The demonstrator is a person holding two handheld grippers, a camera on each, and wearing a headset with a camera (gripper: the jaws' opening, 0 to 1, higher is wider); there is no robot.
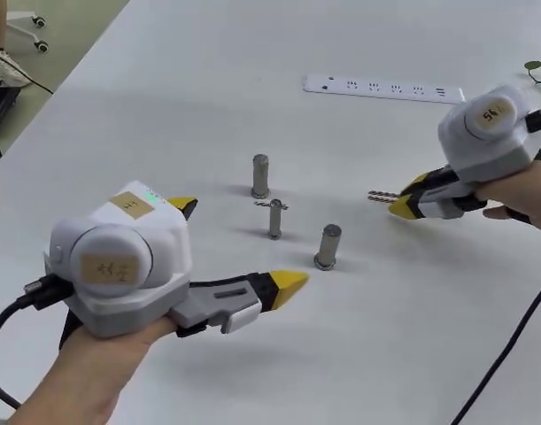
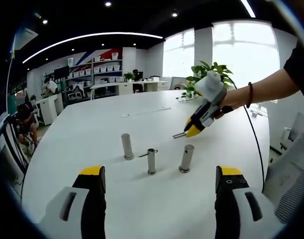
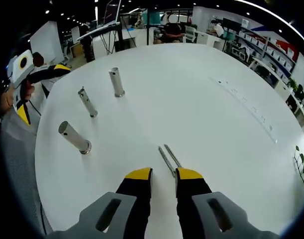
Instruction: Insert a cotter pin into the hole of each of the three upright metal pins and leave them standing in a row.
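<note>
**benchguy:** White table (image 1: 164, 106), head view: three metal pins (image 1: 260, 175) stood in a slanted row. The middle pin (image 1: 275, 221) had a crosswise cotter pin (image 1: 272, 204) through its top. The left gripper (image 1: 235, 245) sat near them, jaws spread wide, holding nothing.

**pinhead42:** Left gripper view agreed, jaws wide apart. In the right gripper view the right gripper (image 3: 164, 174) pinched a spare cotter pin (image 3: 167, 158), off to the side of the row.

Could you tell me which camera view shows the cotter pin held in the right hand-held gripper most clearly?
The right gripper view: the cotter pin lies close, both legs distinct, projecting from the right hand-held gripper. The head view shows it small, from the side; the left gripper view shows it as a distant sliver.
</note>
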